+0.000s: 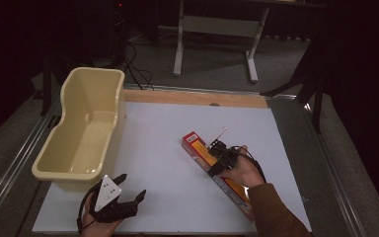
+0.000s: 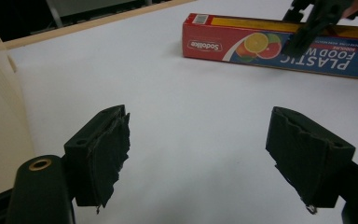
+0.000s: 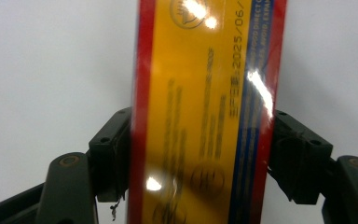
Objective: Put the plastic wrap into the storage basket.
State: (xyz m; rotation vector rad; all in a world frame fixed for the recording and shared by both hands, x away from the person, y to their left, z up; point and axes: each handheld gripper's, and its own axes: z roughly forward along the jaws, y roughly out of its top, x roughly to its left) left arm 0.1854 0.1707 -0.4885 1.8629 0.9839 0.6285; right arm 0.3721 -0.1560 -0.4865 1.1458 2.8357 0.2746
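Between the right tongs' (image 3: 200, 154) wide jaws lies the wrap box (image 3: 205, 112), both pads touching; left tongs (image 2: 214, 154) gape empty

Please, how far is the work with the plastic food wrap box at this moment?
Early stage. Done: the right hand-held gripper has reached the plastic food wrap box, and its jaws stand on both long sides. In hand: the grasp; the box lies on the white table. Left: probably lifting it, perhaps into the empty beige tub. The left hand-held gripper waits open.
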